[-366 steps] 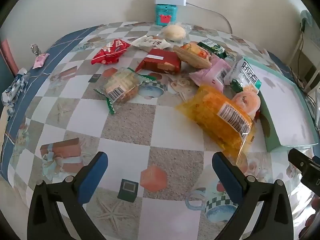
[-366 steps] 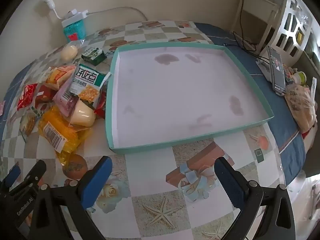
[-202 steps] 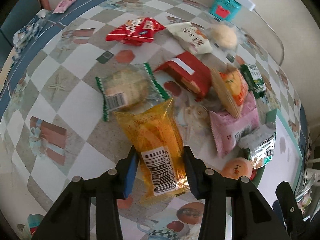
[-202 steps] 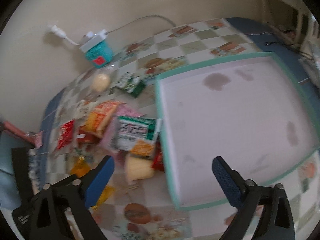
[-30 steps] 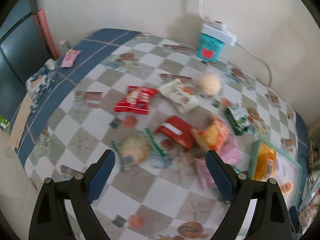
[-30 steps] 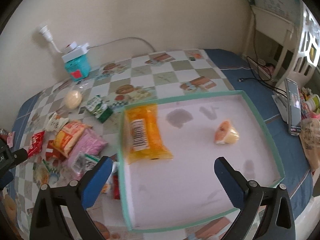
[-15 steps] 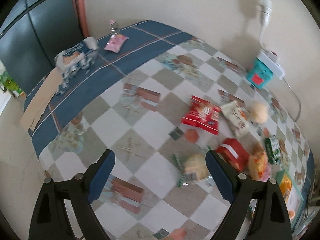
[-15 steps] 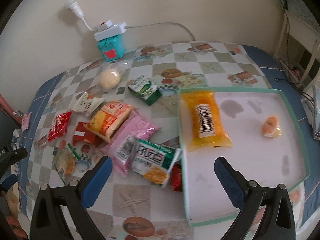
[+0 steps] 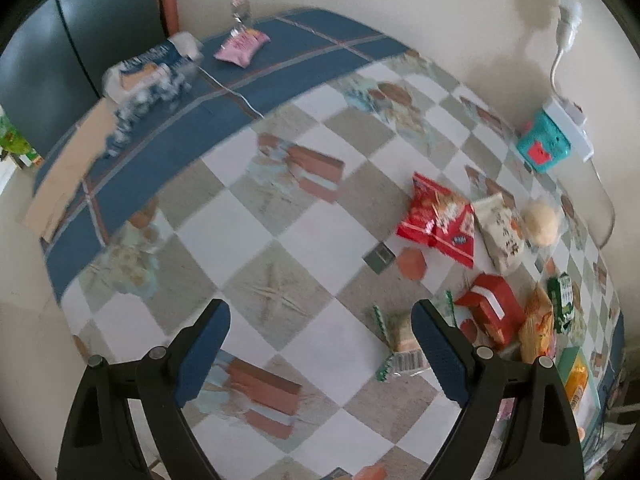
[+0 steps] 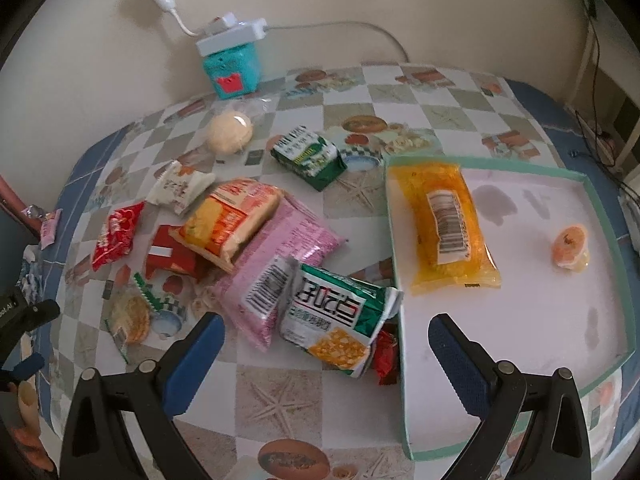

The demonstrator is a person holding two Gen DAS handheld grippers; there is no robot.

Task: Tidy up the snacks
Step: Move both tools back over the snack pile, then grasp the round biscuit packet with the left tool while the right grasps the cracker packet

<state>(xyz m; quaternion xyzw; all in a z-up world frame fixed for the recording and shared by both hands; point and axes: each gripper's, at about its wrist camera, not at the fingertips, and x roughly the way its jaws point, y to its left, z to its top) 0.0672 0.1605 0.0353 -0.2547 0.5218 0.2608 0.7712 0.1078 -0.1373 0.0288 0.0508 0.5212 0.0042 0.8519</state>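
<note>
A teal-rimmed white tray (image 10: 604, 280) holds a long orange packet (image 10: 444, 232) and a small orange jelly cup (image 10: 570, 250). Left of it lies a snack heap: a green-and-white corn packet (image 10: 340, 324), a pink bag (image 10: 280, 256), an orange bag (image 10: 228, 220), a green packet (image 10: 308, 158), a red box (image 10: 172, 256), a red bag (image 10: 116, 234). My right gripper (image 10: 326, 360) is open and empty, above the corn packet. My left gripper (image 9: 320, 354) is open and empty over bare tablecloth, left of the red bag (image 9: 440, 220) and a round cracker pack (image 9: 400, 340).
A teal box with a white power strip (image 10: 232, 60) stands by the wall. A round bun (image 10: 231, 133) and a white packet (image 10: 180, 186) lie near it. A pink sachet (image 9: 240, 45) and a blue-white pack (image 9: 148, 72) sit on the table's far blue border.
Both grippers swung left. The right view now centres on the snack heap with the tray at the right. The left view has the snacks farther right and shows more bare tablecloth.
</note>
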